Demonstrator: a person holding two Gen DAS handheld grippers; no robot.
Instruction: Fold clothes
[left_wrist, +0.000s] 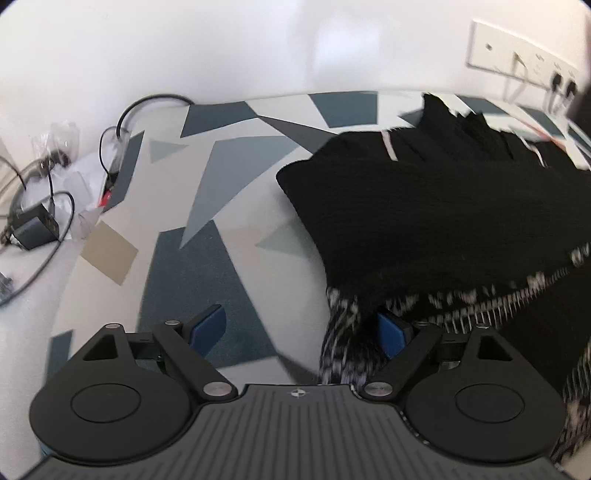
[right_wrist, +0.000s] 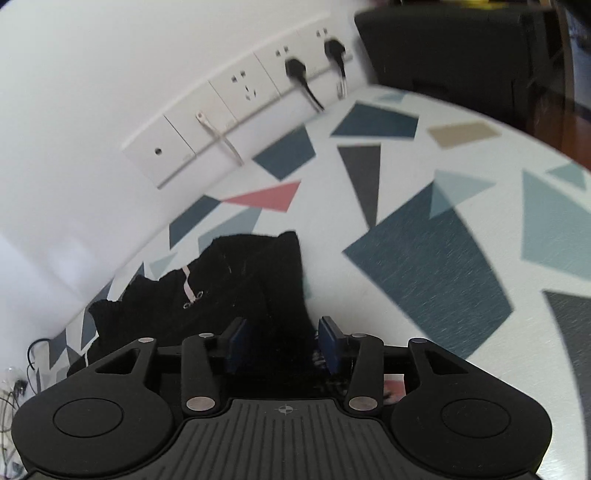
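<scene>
The left claw (left_wrist: 301, 328) gapes wide, released, over the patterned bench (left_wrist: 221, 177). The black sweater (left_wrist: 424, 206) lies heaped at its two o'clock. The right claw (right_wrist: 282, 341) stands half-parted around a fold of it.

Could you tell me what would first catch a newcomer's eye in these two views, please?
The black garment dominates, lying bunched on the geometric-patterned cloth near the wall, its patterned hem nearest the left tool. The right tool has dark fabric between its fingers. Behind, a socket strip on the wall holds two black plugs.
</scene>
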